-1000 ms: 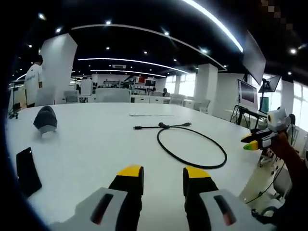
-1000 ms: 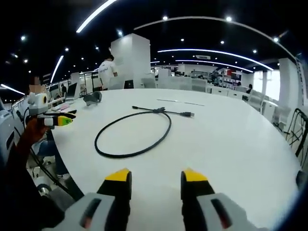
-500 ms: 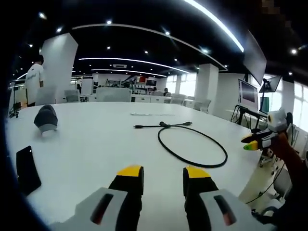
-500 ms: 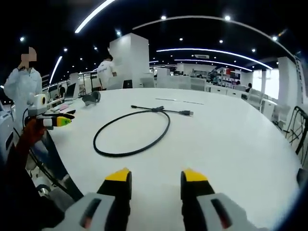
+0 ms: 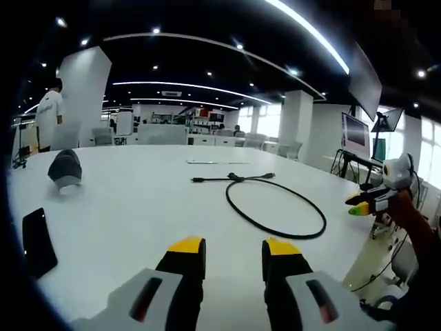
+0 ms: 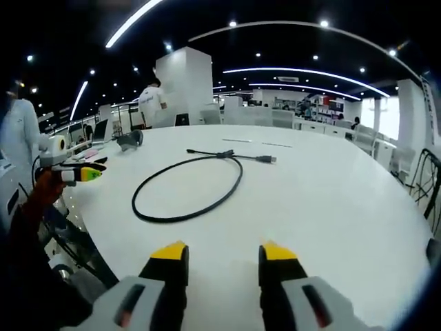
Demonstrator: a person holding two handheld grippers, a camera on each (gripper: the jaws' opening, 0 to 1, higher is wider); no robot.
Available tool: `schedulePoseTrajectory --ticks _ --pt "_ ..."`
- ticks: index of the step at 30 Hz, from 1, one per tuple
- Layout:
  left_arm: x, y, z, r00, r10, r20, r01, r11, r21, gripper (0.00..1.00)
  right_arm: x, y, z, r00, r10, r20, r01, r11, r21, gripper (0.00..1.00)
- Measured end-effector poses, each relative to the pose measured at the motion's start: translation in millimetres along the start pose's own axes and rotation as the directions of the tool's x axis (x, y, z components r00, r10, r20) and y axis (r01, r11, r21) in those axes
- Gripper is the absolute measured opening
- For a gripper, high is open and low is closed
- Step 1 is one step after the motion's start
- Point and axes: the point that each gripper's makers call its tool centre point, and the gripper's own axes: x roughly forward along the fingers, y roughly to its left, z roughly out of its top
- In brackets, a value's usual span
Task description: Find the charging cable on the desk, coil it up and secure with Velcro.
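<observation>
Both grippers hovering over the white desk (image 5: 124,207), nothing grabbed yet.

Left gripper (image 5: 233,249) has its yellow-tipped jaws parted with nothing between them, same deal with the right gripper (image 6: 223,252). The black charging cable (image 5: 275,207) lies flat in one big loose loop out past the jaws, its two ends crossing at the far side, well apart from either gripper. Far left there's a dark cap (image 5: 65,169), and a black phone (image 5: 38,241) sits near the left edge.
</observation>
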Motion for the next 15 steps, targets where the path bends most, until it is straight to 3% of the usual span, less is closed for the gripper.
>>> schedulePoseTrajectory --ticks 15 --pt "0.7 -0.8 0.3 1.0 -0.002 0.0 0.002 1.0 0.0 0.33 0.4 -2.2 -1.7 1.0 -0.003 -0.002 0.003 1.0 0.005 0.41"
